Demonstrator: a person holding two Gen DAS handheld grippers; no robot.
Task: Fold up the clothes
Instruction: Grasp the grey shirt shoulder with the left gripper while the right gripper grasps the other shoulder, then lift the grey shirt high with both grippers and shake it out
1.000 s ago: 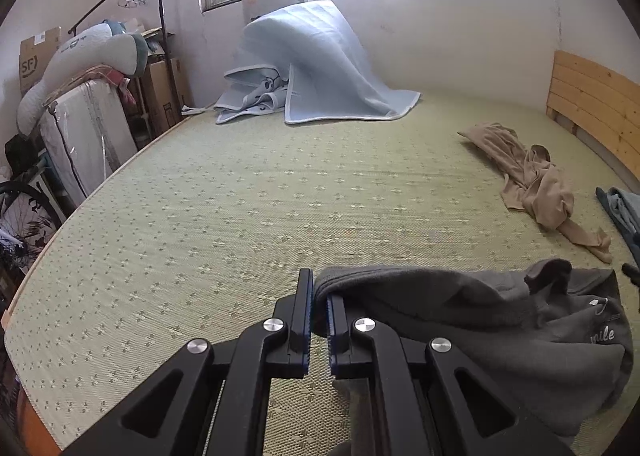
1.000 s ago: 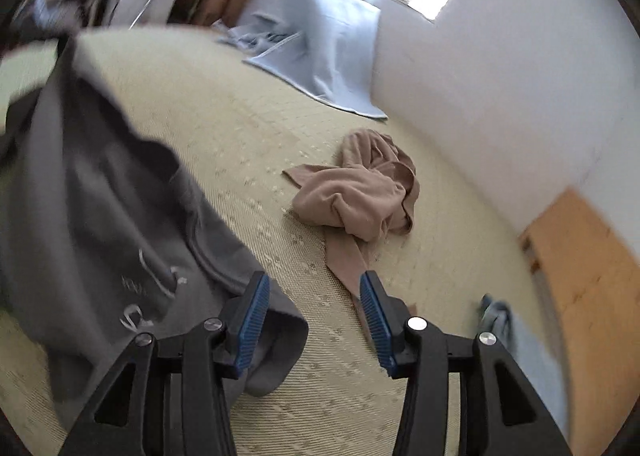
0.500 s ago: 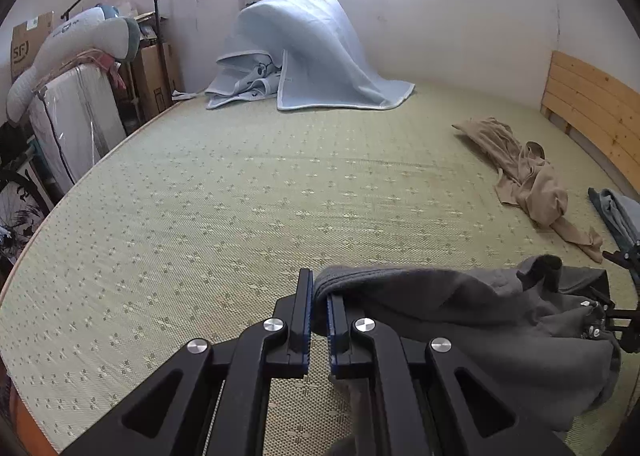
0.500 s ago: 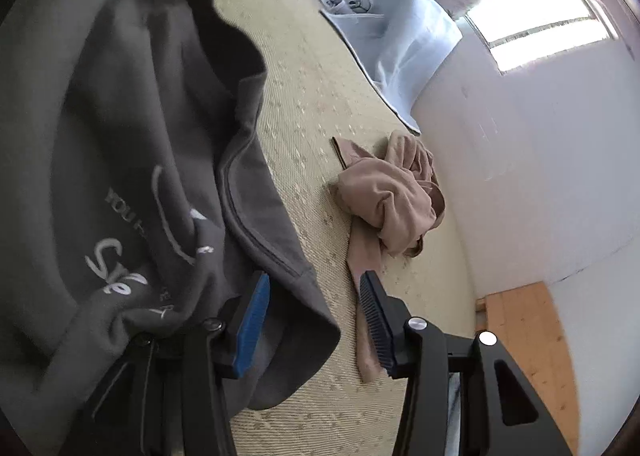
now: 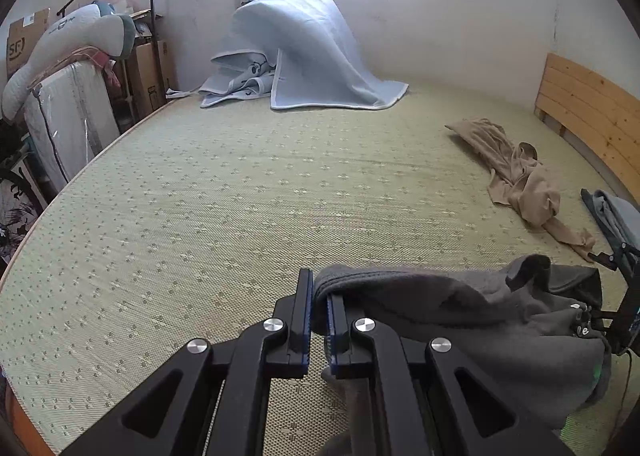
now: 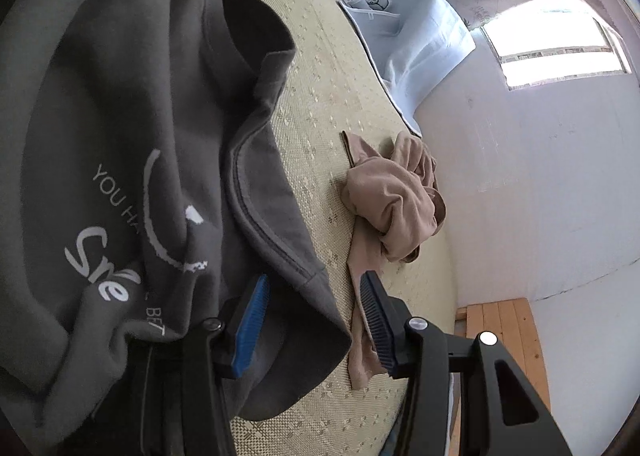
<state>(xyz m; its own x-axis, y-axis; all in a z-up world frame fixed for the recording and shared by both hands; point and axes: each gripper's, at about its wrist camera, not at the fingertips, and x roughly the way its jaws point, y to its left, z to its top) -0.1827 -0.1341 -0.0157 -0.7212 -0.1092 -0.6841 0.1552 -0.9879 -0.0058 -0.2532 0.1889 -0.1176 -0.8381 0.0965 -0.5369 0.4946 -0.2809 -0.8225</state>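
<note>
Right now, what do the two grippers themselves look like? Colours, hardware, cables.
Both match: matte black angular linkage frames with triangular cut-outs and round silver pivot bolts. The left gripper has flat black fingers faced with thin blue pads. The right gripper has bright blue ribbed pads on its fingers. In the left wrist view a thin dark cable trails below the right gripper at the frame's edge. No hands or sleeves visible.

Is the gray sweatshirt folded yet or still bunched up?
Still bunched: the gray sweatshirt lies rumpled on the mat, one edge pinched by the left gripper.
</note>
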